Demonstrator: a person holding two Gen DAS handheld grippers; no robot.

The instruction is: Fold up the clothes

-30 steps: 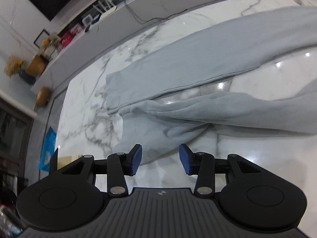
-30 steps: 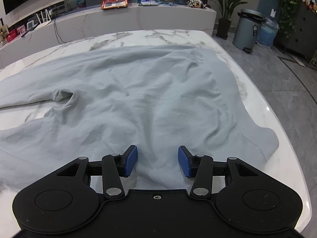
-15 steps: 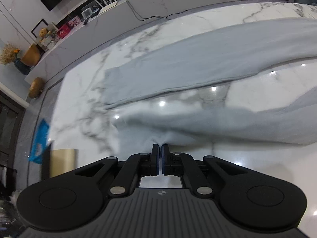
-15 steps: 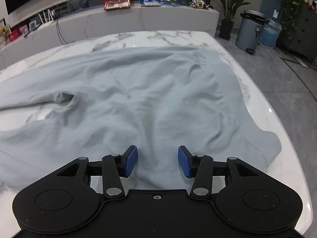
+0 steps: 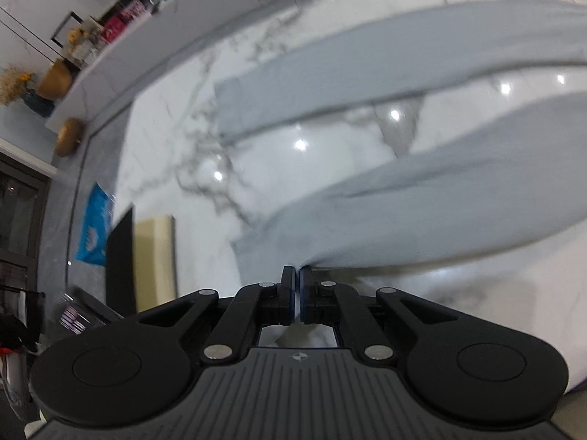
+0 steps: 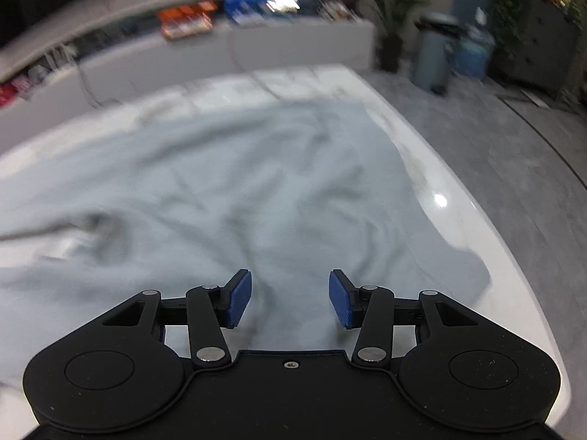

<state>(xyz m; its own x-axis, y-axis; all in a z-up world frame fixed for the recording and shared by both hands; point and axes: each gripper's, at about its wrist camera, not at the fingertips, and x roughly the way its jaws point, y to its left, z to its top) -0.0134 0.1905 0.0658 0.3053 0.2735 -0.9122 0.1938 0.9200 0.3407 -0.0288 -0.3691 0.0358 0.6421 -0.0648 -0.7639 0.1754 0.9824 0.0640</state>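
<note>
Gripping the near sleeve [image 5: 433, 205] of the grey garment [image 6: 227, 190] at its cuff end, the left tool [image 5: 296, 275] has its blue pads all but together, a thin edge of cloth pinched between them; the gap is widening very slightly. From the pinch point the near sleeve runs up and to the right across the white marble table [image 5: 293, 168]. The far sleeve [image 5: 385, 77] lies flat on the table, apart from the near one, with bare marble between the two.

The right tool [image 6: 290, 299] stands open, pads well apart, nothing between them. It is positioned above the body of the garment, which is spread in loose wrinkles over the table, its right hem near the table's right edge. Contact with the cloth cannot be determined from this view.

A grey bin [image 6: 434, 53] and a potted plant [image 6: 390, 14] stand on the floor beyond the table's far right corner. Both views are motion-blurred.
</note>
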